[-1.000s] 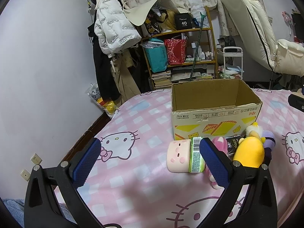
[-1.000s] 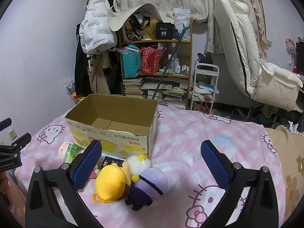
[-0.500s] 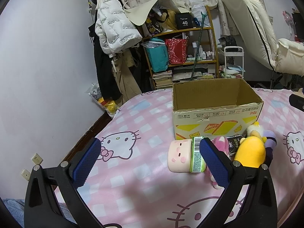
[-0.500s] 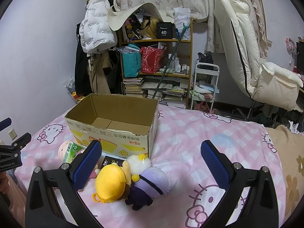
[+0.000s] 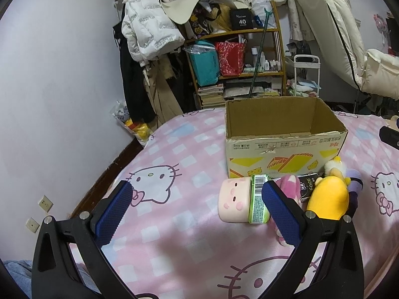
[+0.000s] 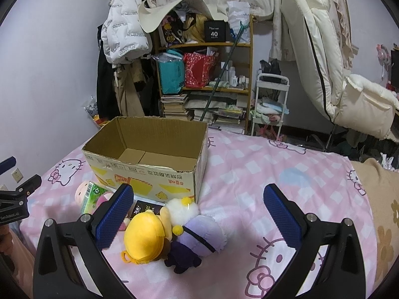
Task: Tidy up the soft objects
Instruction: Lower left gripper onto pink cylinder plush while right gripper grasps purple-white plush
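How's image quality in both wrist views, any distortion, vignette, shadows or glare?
Left wrist: strong fisheye bend, black vignette corners, soft shadow on the bedsheet between the open left gripper fingers; the cardboard box is sharp. Right wrist: same barrel distortion and dark corners; the yellow plush is in focus, lighting even, no glare; right gripper open.

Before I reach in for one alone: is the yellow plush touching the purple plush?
Touching. The right wrist view shows the yellow plush pressed against the purple plush with no sheet between them; both claws hang open above the bed.
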Motion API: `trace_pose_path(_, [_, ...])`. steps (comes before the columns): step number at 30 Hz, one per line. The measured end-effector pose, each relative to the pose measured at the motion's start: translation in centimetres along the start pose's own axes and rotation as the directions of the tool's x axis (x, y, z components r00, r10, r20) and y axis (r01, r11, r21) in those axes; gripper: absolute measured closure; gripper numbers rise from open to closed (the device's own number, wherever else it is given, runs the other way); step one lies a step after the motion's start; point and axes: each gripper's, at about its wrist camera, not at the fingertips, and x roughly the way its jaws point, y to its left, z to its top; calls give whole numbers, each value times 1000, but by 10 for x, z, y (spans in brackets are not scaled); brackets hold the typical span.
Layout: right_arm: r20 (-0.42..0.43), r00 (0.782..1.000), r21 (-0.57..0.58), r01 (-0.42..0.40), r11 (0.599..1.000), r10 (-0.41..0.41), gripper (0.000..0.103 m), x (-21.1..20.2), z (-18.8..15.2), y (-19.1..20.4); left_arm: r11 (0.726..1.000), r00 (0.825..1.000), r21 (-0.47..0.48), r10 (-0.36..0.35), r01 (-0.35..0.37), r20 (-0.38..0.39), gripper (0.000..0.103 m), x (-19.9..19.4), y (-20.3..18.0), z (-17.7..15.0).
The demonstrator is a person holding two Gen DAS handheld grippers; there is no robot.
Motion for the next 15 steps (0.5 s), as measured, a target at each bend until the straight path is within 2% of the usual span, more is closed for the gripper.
trace_pose_path(3, [-7,1000,41,-23,999,23,0,6,5,-7,1000,1000,2,-9,9,-22,1,9,0,5])
trace_pose_path(7, [-19,1000,73,-7,997,8,0,13,11,-15,1000,998,5,-27,27,-65,1,24,0,12])
trace_pose_path(15, [-171,985,147,-3,989,29,0,48,9,-30,997,986,49,-48,57,-159,1,60,-10,19])
